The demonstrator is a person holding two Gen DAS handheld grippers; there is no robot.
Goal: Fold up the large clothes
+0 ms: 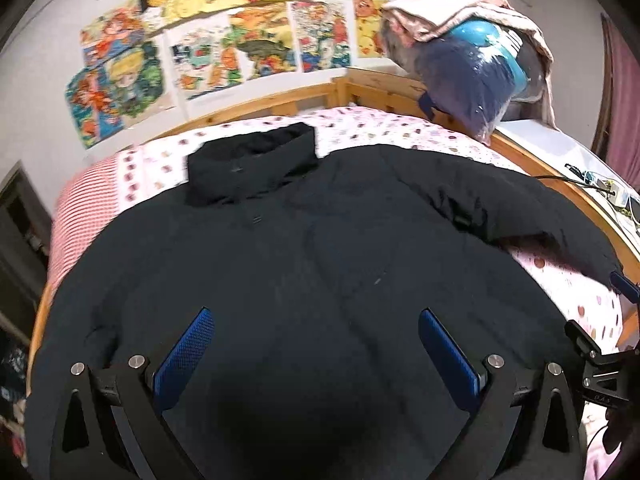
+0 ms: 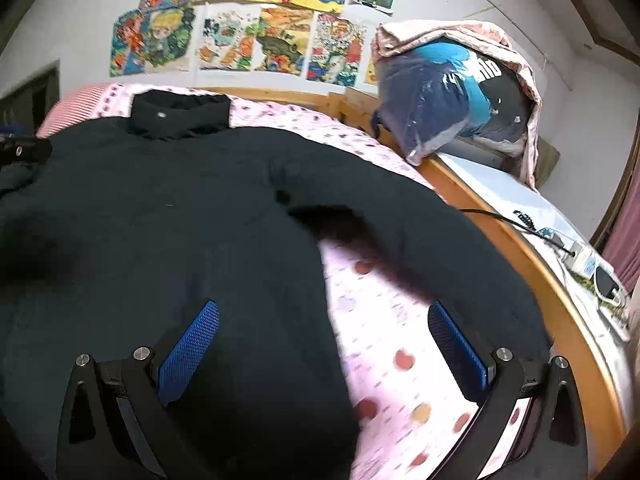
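1. Left gripper (image 1: 316,344): jaws spread wide, nothing btwn the blue pads (image 1: 186,354); it hovered over the lower body of the black jacket (image 1: 280,248), w/ dark fabric showing under and ahead of both fingers.
2. The jacket lay spread flat on the pink dotted sheet (image 1: 400,130) of the wooden bed (image 1: 260,106). Collar (image 1: 252,164) sat well ahead of the left fingers, slightly to their left side; hem nearest the grippers.
3. Long axis ran hem-to-collar, roughly along the fingers' pointing direction, collar end toward the wall.
4. Right sleeve (image 2: 420,232) angled out from the shoulder and came back down toward the right finger of the right gripper (image 2: 324,344), leaving a wedge of sheet btwn sleeve and body.
5. Right gripper: jaws also wide, holding nothing; its left finger was over the jacket's side edge, its right finger near the sleeve end, sheet btwn them.
6. Handling, as a guess: puffy, padded, soft, prob. bulky but not heavy; shell looks smooth so may slip and spring back. Pinch a thin edge, e.g. cuff or side seam/hem corner, not the thick padding.
7. Likely 1st step: bring the sleeve across the body.
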